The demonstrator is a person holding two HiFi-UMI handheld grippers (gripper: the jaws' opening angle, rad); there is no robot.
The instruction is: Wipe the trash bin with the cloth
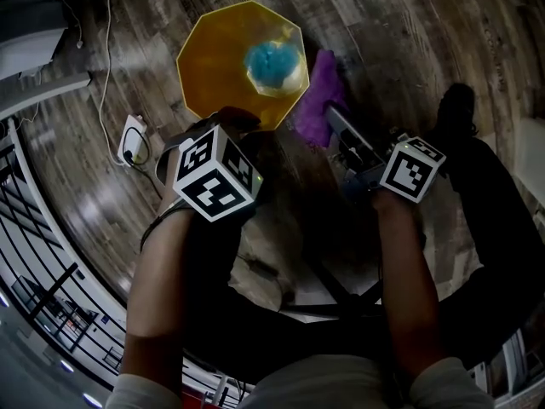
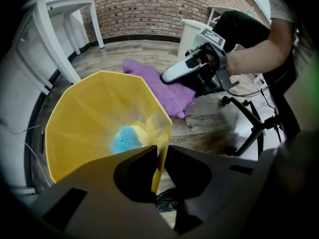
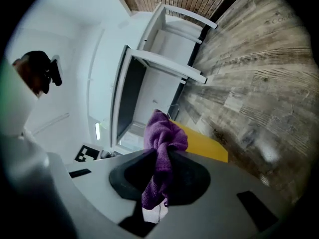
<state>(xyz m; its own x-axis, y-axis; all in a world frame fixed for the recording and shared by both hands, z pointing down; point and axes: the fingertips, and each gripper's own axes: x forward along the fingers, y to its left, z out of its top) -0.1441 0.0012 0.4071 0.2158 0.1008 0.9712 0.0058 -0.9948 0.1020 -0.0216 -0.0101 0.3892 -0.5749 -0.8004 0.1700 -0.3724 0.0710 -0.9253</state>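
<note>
Though pinned at near rim by L gripper (image 2: pixel 158 158), jaws nearly shut on thin wall: yellow bin (image 1: pixel 204 75) on floor (image 1: pixel 409 24), prob. light, flexy, tips easily | R gripper (image 3: pixel 160 158) clamped on purple cloth (image 3: pixel 162 133), soft, limp, just beside bin | best hold: rim, cloth bunch | writing: none on bin/cloth; floor print (image 2: pixel 177 140) ends "ops", rest unreadable

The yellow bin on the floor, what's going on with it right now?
A person is working with a tool in each hand. The left tool is clamped on the near rim of the yellow trash bin, which stands on the wooden floor with a blue object lying at its bottom. The right tool grips a bunched purple cloth and holds it beside the bin's outer wall. Whether the cloth touches the bin cannot be told.
</note>
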